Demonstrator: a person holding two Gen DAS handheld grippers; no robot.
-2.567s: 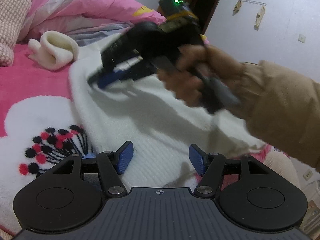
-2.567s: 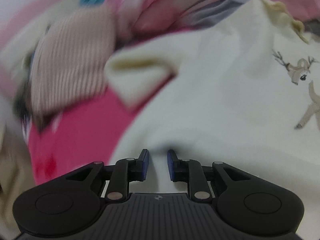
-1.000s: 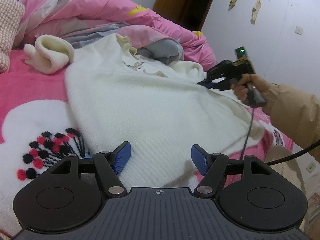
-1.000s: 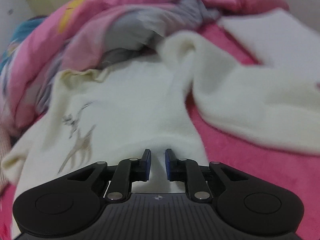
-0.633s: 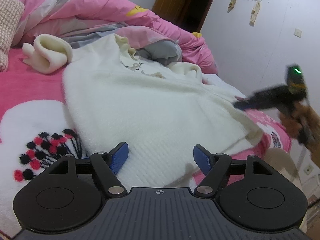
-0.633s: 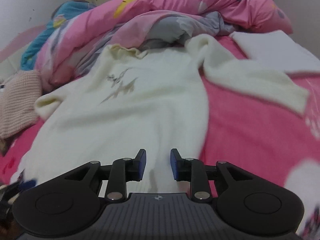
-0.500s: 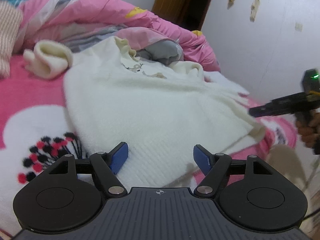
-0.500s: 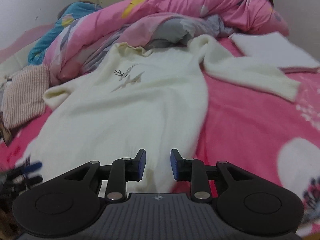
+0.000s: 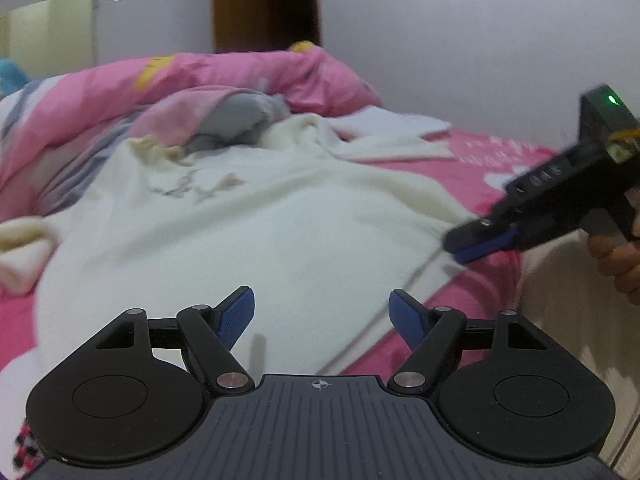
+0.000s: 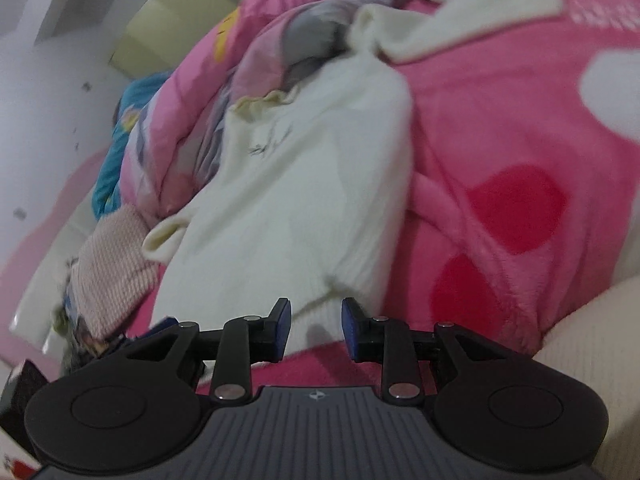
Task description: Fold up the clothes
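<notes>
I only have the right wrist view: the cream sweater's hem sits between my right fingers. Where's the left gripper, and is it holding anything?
Observer: The left gripper hovers above the sweater, over its lower body, jaws wide, nothing between them.
Operator: Can you see my right gripper from that side?
Observer: Yes. The right gripper is at the sweater's hem corner near the edge of the bed, with a green light lit on top.
Operator: What's beyond the pink quilt?
Observer: A brown door in the white wall.
</notes>
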